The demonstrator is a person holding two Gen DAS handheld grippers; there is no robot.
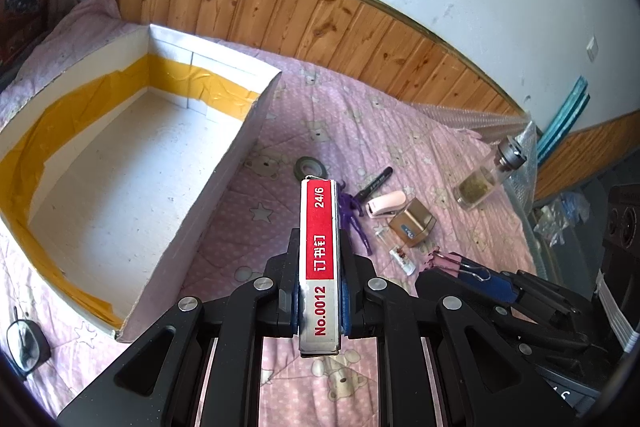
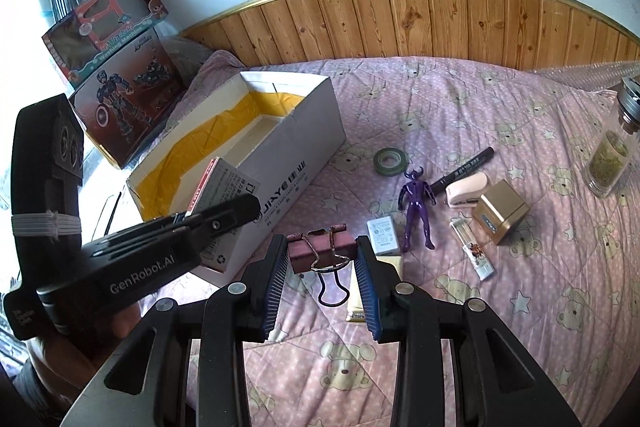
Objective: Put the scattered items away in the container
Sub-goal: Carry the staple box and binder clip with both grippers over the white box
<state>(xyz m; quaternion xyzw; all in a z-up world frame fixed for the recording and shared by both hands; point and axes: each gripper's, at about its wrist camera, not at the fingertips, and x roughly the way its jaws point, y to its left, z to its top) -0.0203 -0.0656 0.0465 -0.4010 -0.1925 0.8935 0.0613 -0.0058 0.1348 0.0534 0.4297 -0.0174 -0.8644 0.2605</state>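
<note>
A pink quilt point(image 2: 460, 99) printed with bears is seen under everything, with wood panelling point(image 2: 440, 19) and a white wall behind it. In the right wrist view, scattered items are spread across the right half of the frame: a tape roll point(image 2: 391, 160), a purple figure point(image 2: 416, 207), a marker point(image 2: 464, 171), a pink stapler point(image 2: 466, 191), a gold box point(image 2: 500, 213), a white adapter point(image 2: 383, 231), a small clear tube point(image 2: 472, 251) and a glass jar point(image 2: 612, 155) at the right edge. Two toy boxes point(image 2: 116, 67) are stacked at the upper left. The white box point(image 2: 296, 171), lined with yellow tape, is found left of centre, and nothing stands between it and the grippers. In the same view the left gripper point(image 2: 224, 215) is angled in from the lower left, held by a hand point(image 2: 60, 355) at the bottom left corner, with its tips over the near corner of the white box. In the left wrist view the left gripper point(image 1: 320, 291) is seen clamped on a red staple box point(image 1: 320, 259), which stands on edge between the pads and juts forward beside the white box point(image 1: 224, 163). The right gripper point(image 2: 322, 259) is pointed down at the quilt, its fingers closed on a pink binder clip point(image 2: 322, 247), gripped at both ends near the tips, with a wire handle hanging below
</note>
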